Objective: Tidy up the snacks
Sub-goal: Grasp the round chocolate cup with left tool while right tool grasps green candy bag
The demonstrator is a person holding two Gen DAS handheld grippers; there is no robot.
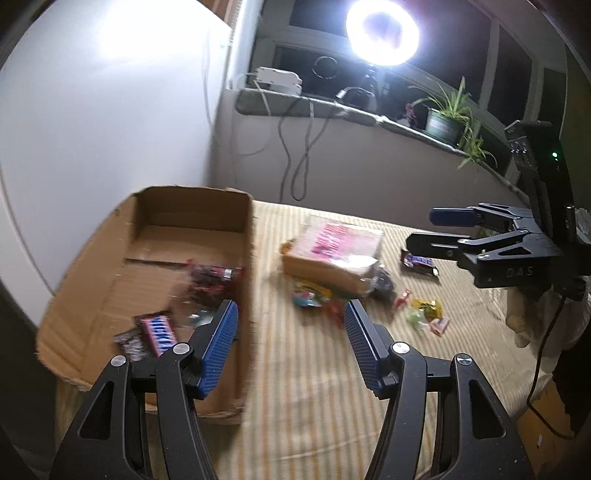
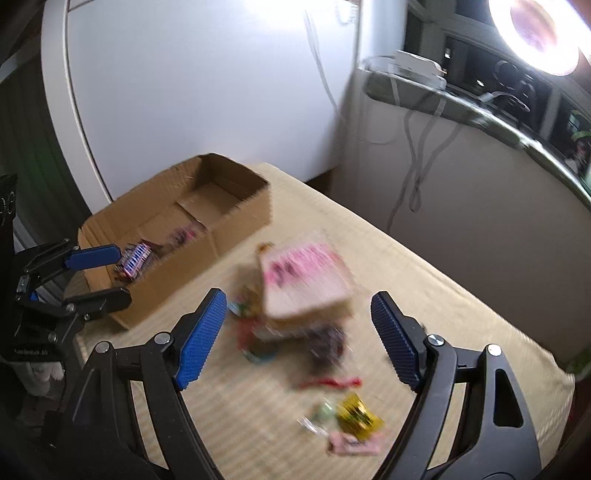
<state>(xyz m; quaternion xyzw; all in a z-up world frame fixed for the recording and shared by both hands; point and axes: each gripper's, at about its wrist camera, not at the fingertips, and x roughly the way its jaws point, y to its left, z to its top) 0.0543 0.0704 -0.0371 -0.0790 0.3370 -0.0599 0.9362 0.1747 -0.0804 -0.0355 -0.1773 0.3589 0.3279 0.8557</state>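
An open cardboard box (image 1: 229, 206) (image 2: 236, 221) sits on the left of the striped table and holds a few snack packs (image 1: 159, 332) (image 2: 136, 256). A pile of snacks lies beside it: a pink-labelled bread pack (image 1: 332, 251) (image 2: 303, 277), a dark chocolate bar (image 1: 419, 263), and small wrapped candies (image 1: 424, 312) (image 2: 354, 413). My left gripper (image 1: 290, 314) is open and empty above the box's right wall. My right gripper (image 2: 299, 302) is open and empty, hovering over the pile; it also shows in the left wrist view (image 1: 424, 229).
The striped cloth (image 1: 314, 387) covers the table. A white panel (image 1: 92, 110) stands behind the box. A windowsill (image 1: 332, 105) carries cables, a ring light (image 1: 382, 31) and a potted plant (image 1: 447, 114). The table's right edge drops off near the candies.
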